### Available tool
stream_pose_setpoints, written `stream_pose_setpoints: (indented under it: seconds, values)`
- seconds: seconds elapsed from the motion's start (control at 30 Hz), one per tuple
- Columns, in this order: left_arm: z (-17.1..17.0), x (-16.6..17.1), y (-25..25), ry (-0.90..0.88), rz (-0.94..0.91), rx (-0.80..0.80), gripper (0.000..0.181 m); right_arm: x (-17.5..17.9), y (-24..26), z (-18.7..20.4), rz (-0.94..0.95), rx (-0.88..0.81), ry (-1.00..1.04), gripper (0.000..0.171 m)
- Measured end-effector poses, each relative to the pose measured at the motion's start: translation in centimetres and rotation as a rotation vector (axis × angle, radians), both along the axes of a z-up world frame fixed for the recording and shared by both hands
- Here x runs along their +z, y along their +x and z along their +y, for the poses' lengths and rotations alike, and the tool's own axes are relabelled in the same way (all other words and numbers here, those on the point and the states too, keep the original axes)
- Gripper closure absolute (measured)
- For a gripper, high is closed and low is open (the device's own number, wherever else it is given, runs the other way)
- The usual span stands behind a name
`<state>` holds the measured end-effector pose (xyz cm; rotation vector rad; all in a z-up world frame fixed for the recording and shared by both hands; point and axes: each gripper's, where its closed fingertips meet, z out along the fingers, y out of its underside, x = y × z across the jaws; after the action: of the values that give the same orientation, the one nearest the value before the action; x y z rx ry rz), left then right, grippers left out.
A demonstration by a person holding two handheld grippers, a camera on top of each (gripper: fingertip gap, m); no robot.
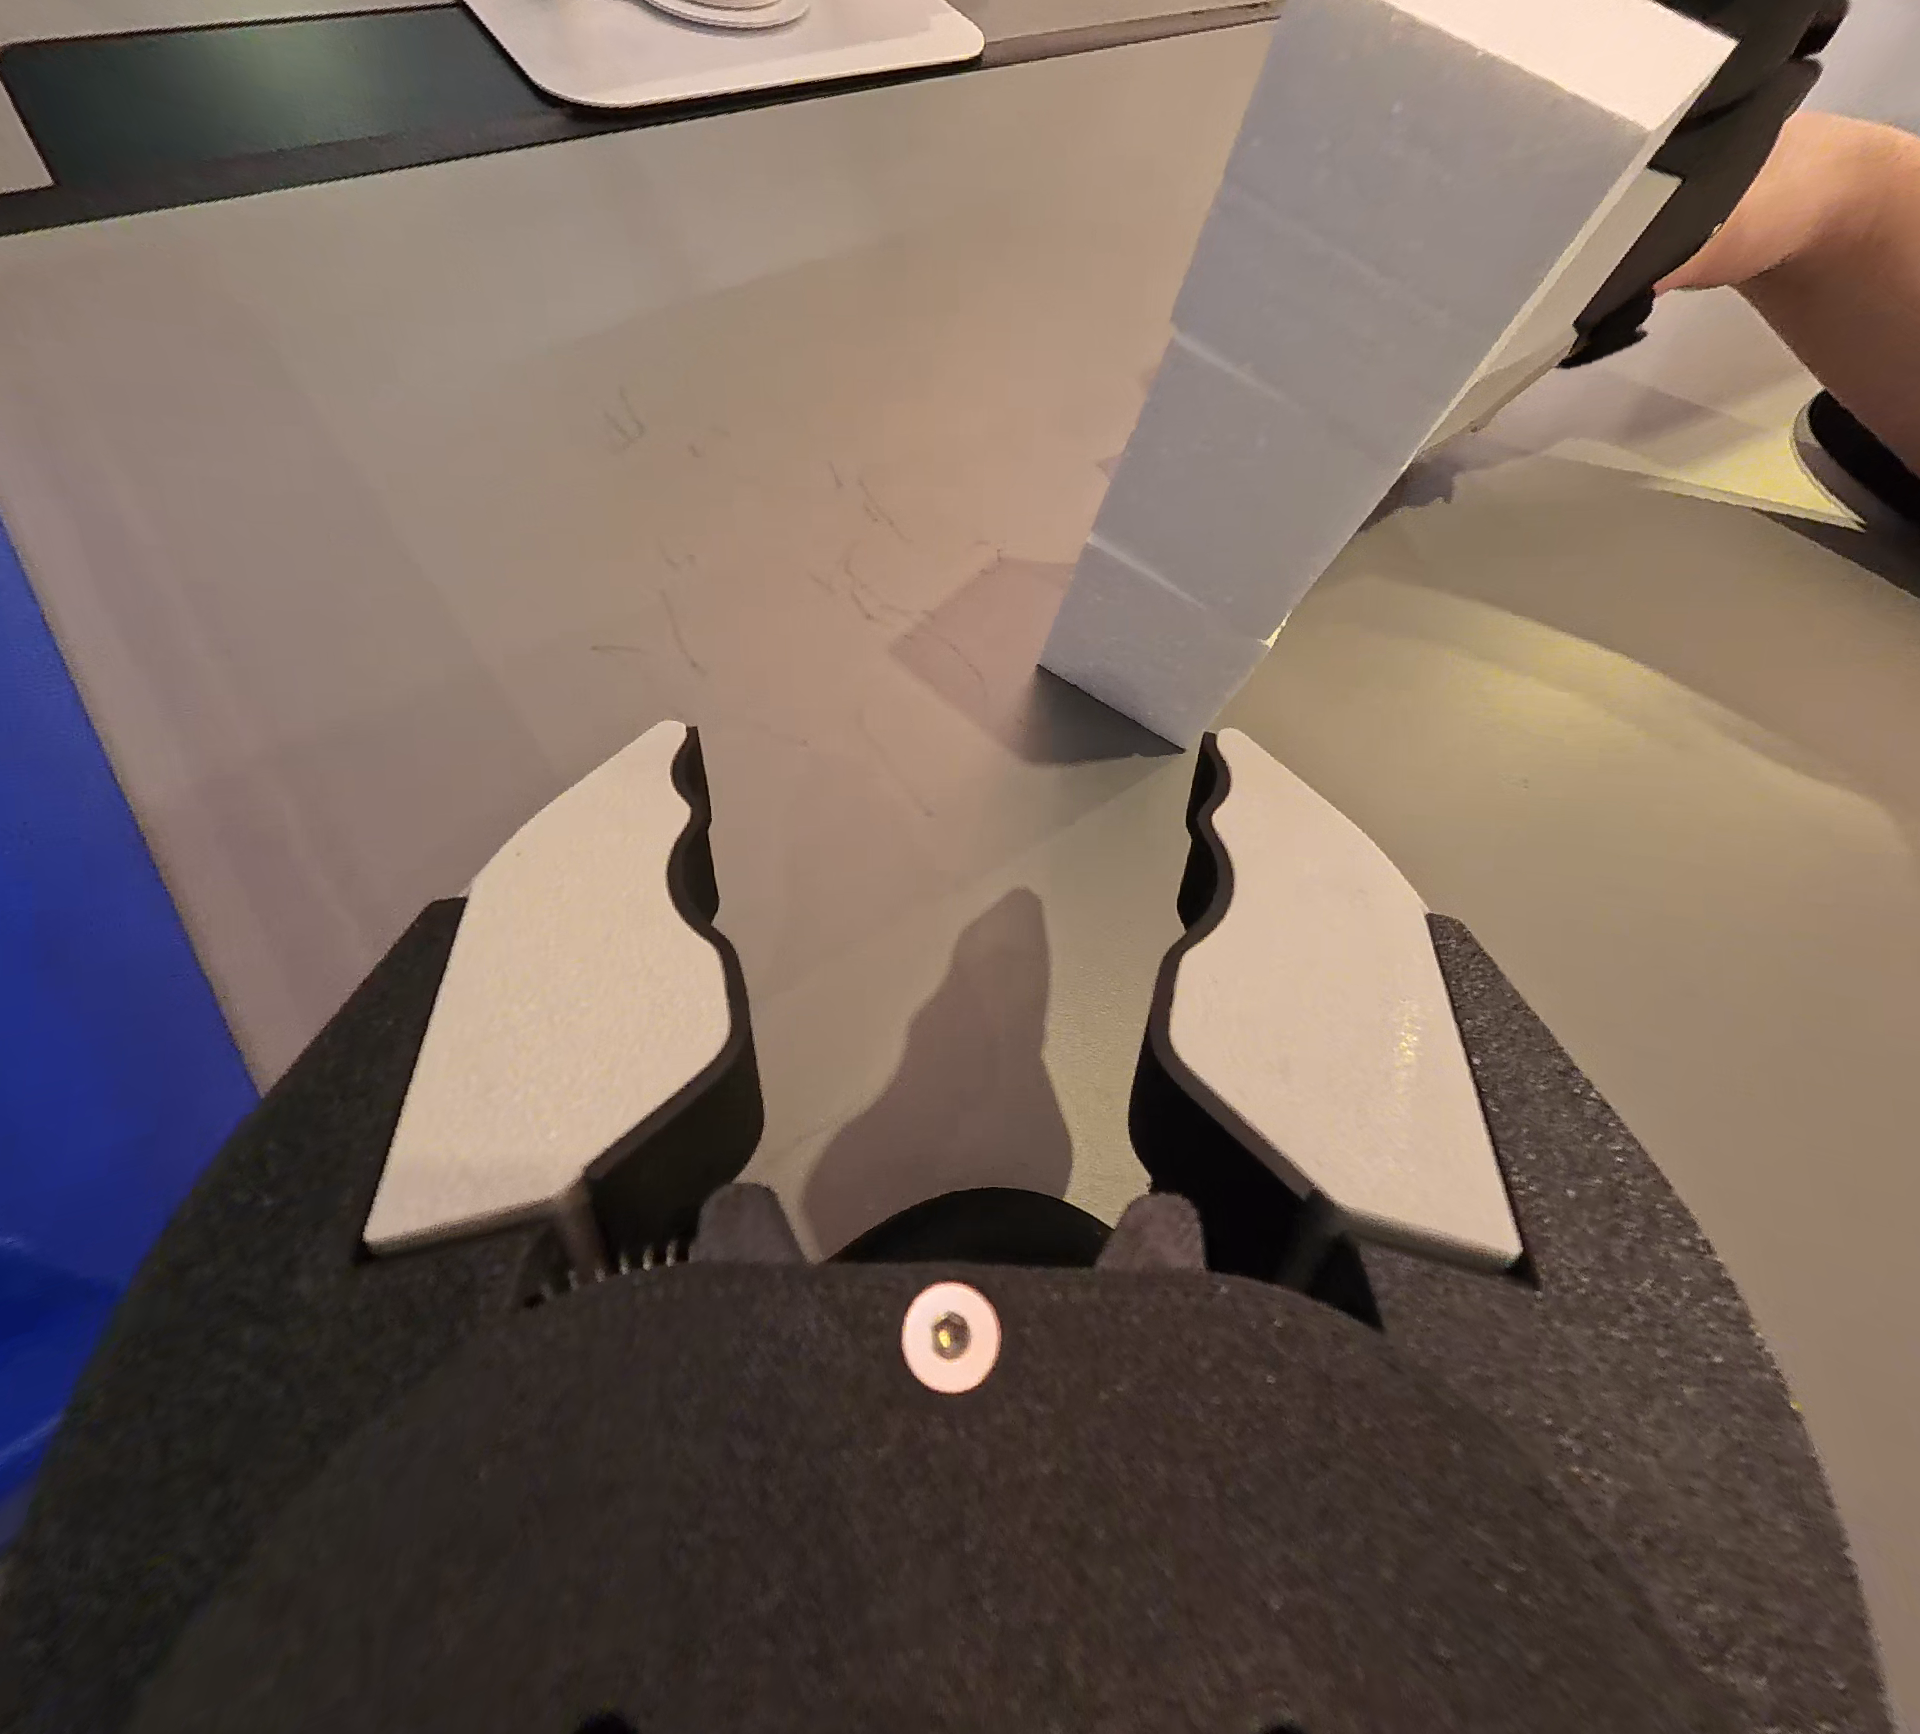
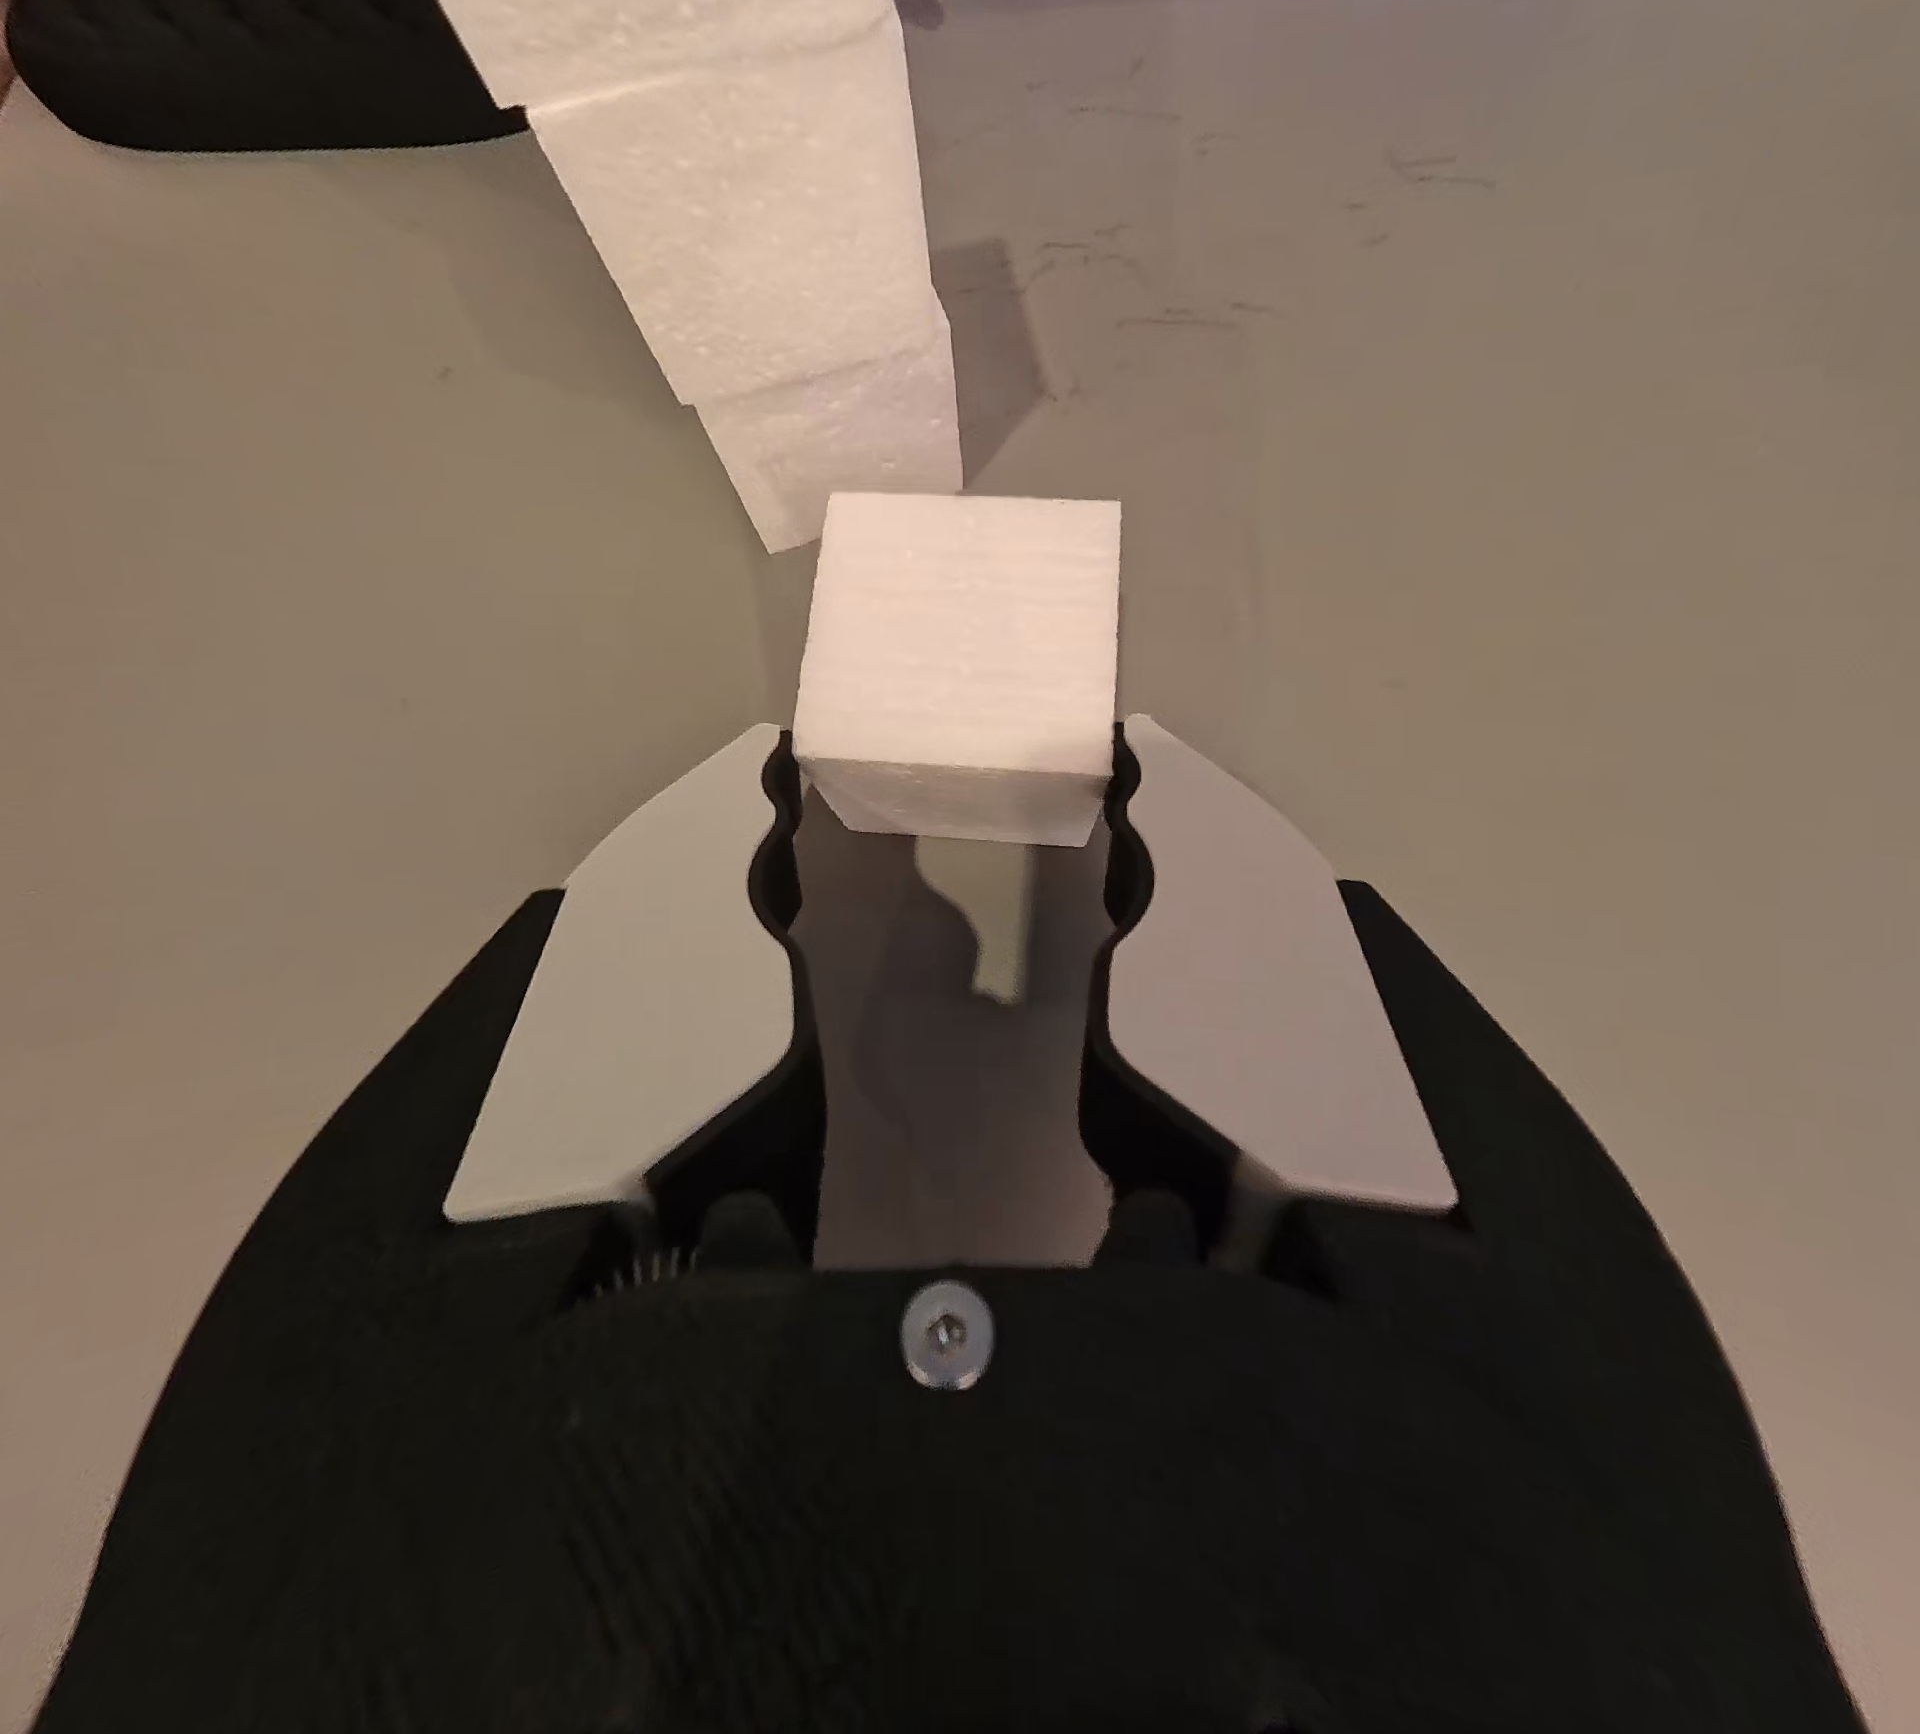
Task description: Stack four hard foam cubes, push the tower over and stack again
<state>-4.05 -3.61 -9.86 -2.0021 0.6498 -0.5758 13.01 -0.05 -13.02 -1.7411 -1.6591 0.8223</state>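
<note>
A tower of several white foam cubes (image 1: pixel 1299 354) stands upright on the grey table (image 1: pixel 520 437), just ahead and to the right of my left gripper (image 1: pixel 951 749). That gripper is open and empty, low over the table. My right gripper (image 2: pixel 956 739) is shut on another white foam cube (image 2: pixel 961 645) and holds it a little above the table, close beside the foot of the tower (image 2: pixel 748 230). In the left wrist view the right gripper (image 1: pixel 1621 313) reaches down behind the tower, which hides the held cube. The tower's top is cut off in the right wrist view.
A white stand on a pale pad (image 1: pixel 707 11) and a black strip (image 1: pixel 260 84) lie at the table's far edge. A blue surface (image 1: pixel 62 853) borders the left side. A forearm (image 1: pixel 1829 209) and a dark round object (image 1: pixel 1860 458) are at the right. The left gripper's black body (image 2: pixel 239 43) shows beyond the tower.
</note>
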Motion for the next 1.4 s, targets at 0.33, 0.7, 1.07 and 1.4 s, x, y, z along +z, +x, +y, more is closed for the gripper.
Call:
stream_pose_setpoints:
  seconds: [0.33,0.7,1.07,1.4]
  values:
    - [0.1,0.0,0.1,0.001,0.023,0.000,0.093,15.3,0.2,0.1,0.399,-0.024,0.003,0.114]
    - [0.1,0.0,0.2,0.008,0.033,-0.002,0.092,17.1,-6.1,-3.2,0.211,0.196,-0.015,0.114]
    - [-0.1,0.0,0.6,0.010,0.049,-0.021,0.092,15.3,-7.1,-2.8,0.090,0.241,-0.027,0.114]
    - [-0.1,-0.3,0.6,0.006,0.064,-0.021,0.092,14.8,-7.3,-2.7,0.099,0.241,-0.040,0.114]
